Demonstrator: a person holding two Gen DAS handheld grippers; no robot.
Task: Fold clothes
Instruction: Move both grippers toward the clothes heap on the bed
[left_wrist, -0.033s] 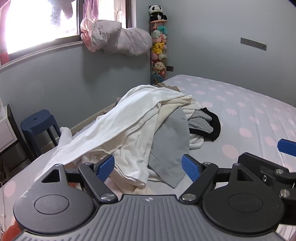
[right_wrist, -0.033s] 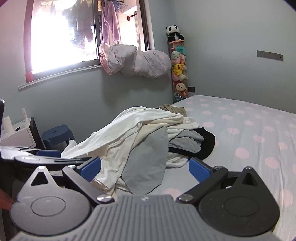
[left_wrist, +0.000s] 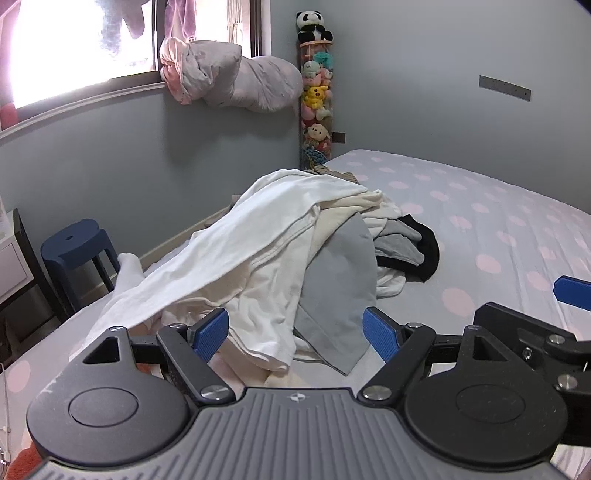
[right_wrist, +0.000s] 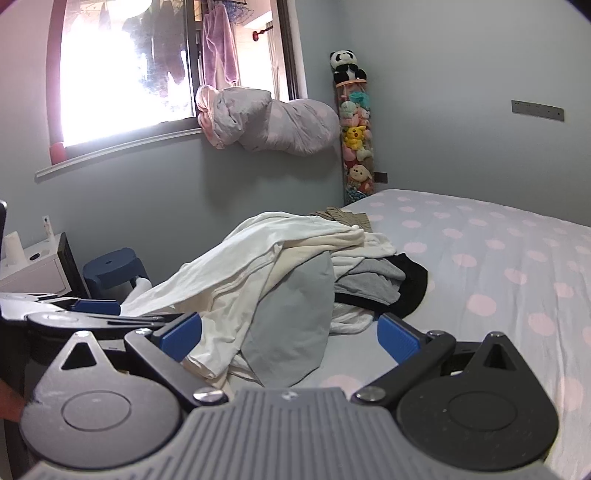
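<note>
A heap of clothes lies on the left side of the bed (left_wrist: 491, 221). A long white garment (left_wrist: 258, 240) drapes over the top, with a cream one under it, a grey piece (left_wrist: 340, 280) in front and black fabric (left_wrist: 426, 254) to the right. My left gripper (left_wrist: 295, 334) stands open just in front of the heap's near edge, nothing between its blue pads. My right gripper (right_wrist: 289, 339) is open too, facing the grey piece (right_wrist: 295, 317) and the white garment (right_wrist: 258, 254). Each gripper shows at the edge of the other's view.
The bed sheet is pale with pink dots (right_wrist: 498, 266). A blue stool (left_wrist: 74, 243) and a white bedside cabinet (right_wrist: 33, 266) stand left of the bed. A bundled duvet (left_wrist: 236, 74) sits on the window sill, beside a tall tube of plush toys (left_wrist: 316, 96) in the corner.
</note>
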